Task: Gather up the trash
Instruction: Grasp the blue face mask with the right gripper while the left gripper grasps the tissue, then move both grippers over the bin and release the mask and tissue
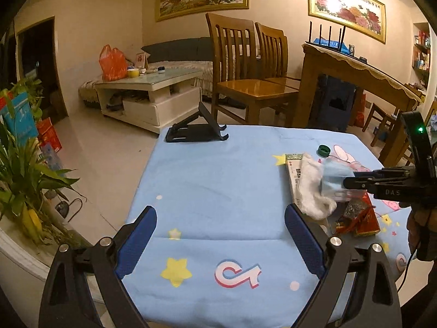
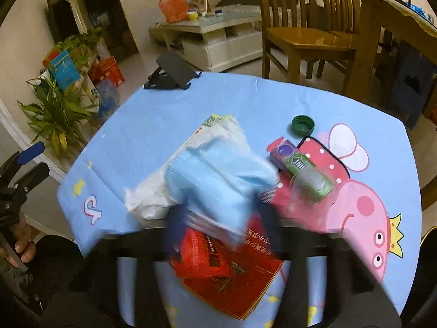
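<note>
Crowding mask: tissue, bottle, red pkt.

Right gripper body: I read the pale letters "DAS" on its black side, in the left wrist view.
Tablecloth: I see a pink, white and blue note-shaped logo printed near the front edge; it carries no letters.
Red packet: I can make out gold Chinese characters along its upper edge in the right wrist view, upside down and too blurred for me to read.
Green bottle: white lettering on the label, too smeared for me to read.
Flower painting: a line of dark Chinese characters at its upper right, too small for me to read.
</note>
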Action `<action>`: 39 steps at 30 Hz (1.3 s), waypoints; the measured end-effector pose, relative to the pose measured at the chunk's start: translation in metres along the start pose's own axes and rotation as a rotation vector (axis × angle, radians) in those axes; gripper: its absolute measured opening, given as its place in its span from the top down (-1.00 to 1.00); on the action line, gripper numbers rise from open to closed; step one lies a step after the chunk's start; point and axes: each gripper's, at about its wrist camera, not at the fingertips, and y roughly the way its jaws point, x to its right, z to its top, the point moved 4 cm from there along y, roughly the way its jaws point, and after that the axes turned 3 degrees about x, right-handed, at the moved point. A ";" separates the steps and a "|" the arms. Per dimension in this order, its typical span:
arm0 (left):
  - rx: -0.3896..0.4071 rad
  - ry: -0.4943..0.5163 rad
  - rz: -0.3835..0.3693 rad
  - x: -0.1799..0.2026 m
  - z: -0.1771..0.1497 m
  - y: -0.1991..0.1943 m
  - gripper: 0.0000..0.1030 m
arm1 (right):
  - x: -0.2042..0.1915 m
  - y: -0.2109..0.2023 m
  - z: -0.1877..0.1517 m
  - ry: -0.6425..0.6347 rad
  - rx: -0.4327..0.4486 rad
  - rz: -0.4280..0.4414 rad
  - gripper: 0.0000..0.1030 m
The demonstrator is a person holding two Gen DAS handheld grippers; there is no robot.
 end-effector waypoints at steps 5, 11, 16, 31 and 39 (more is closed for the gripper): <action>-0.023 0.002 -0.053 0.010 0.000 0.008 -0.78 | 0.013 -0.060 0.003 0.082 0.161 0.087 0.78; -0.077 0.048 -0.176 0.048 0.007 0.025 -0.78 | 0.091 -0.113 -0.012 0.369 0.301 0.287 0.79; -0.152 0.135 -0.239 0.098 0.008 0.052 -0.78 | 0.149 -0.102 -0.047 0.543 0.252 0.238 0.78; -0.221 0.226 -0.174 0.124 0.008 0.084 0.98 | 0.157 -0.150 -0.045 0.494 0.382 0.227 0.78; -0.060 0.147 -0.178 0.115 0.068 0.014 0.98 | 0.178 -0.184 -0.054 0.515 0.474 0.165 0.78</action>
